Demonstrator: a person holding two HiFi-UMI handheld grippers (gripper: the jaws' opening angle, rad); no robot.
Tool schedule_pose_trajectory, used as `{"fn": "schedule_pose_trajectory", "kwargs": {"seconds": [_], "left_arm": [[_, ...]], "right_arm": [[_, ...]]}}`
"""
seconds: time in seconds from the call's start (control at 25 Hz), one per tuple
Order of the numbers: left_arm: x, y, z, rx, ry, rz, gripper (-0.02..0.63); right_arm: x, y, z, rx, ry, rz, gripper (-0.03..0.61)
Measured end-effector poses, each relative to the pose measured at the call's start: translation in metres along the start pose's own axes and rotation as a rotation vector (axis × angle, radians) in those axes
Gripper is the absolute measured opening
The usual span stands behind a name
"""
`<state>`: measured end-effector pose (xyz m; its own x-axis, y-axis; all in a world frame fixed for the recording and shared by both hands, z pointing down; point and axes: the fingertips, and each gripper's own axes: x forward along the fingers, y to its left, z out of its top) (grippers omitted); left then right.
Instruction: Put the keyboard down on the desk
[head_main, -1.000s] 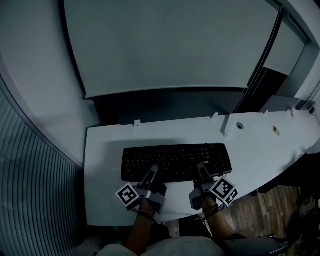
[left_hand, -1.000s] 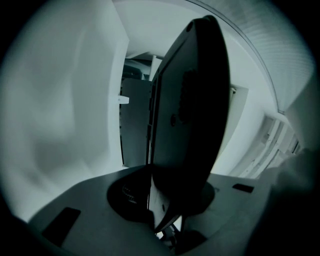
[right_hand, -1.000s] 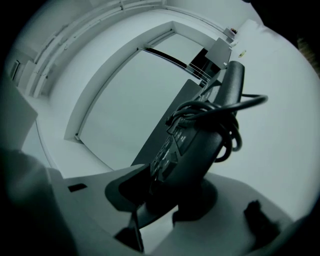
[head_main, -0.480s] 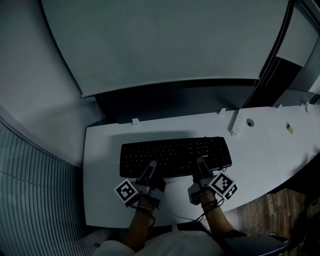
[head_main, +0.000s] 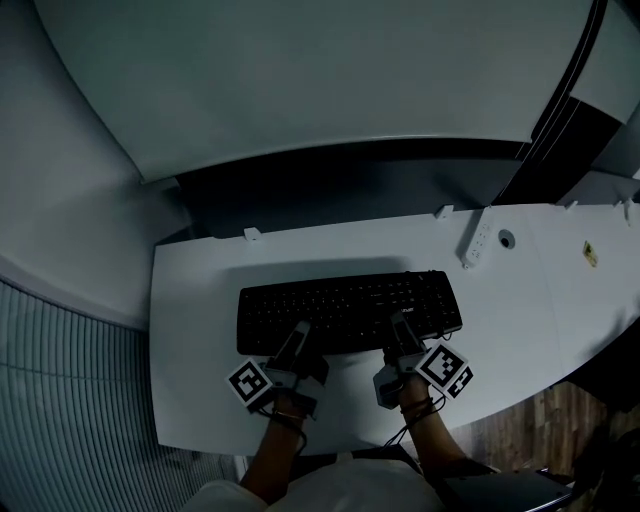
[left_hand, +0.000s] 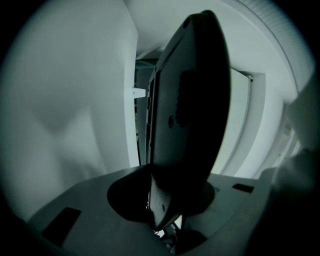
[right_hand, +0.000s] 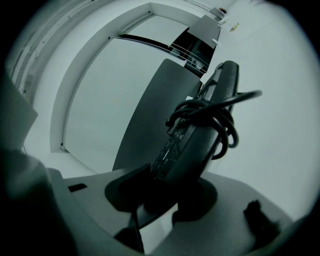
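A black keyboard (head_main: 348, 312) lies level over the white desk (head_main: 195, 330), keys up, with a shadow past its far edge. I cannot tell whether it touches the desk. My left gripper (head_main: 298, 340) is shut on its near edge at the left, and my right gripper (head_main: 399, 332) is shut on the near edge at the right. In the left gripper view the keyboard (left_hand: 190, 100) stands edge-on between the jaws. In the right gripper view the keyboard (right_hand: 197, 145) is clamped too, with its coiled black cable (right_hand: 222, 120) bunched against the underside.
A white power strip (head_main: 477, 243) and a round cable hole (head_main: 507, 239) sit at the desk's back right. Small white clips (head_main: 251, 233) line the back edge. A large pale screen (head_main: 300, 80) hangs behind, above a dark gap. A slatted wall (head_main: 60, 400) is at the left.
Both grippers have carried the keyboard lower and a little farther over the desk, still gripping its near edge. The head view has shifted, so the desk's right end shows more.
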<state>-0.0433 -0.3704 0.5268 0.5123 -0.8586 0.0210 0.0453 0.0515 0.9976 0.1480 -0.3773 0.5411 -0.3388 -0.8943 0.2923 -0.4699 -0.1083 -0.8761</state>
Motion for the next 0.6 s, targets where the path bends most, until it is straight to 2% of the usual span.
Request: {"fn": "schedule_pose_trajectory", "kwargs": {"seconds": [0.6], "left_arm": [[0.006, 0.048, -0.013, -0.059, -0.049, 0.087, 0.100]], "right_arm": [[0.012, -0.047, -0.004, 0.018, 0.088, -0.064, 0.144]]}}
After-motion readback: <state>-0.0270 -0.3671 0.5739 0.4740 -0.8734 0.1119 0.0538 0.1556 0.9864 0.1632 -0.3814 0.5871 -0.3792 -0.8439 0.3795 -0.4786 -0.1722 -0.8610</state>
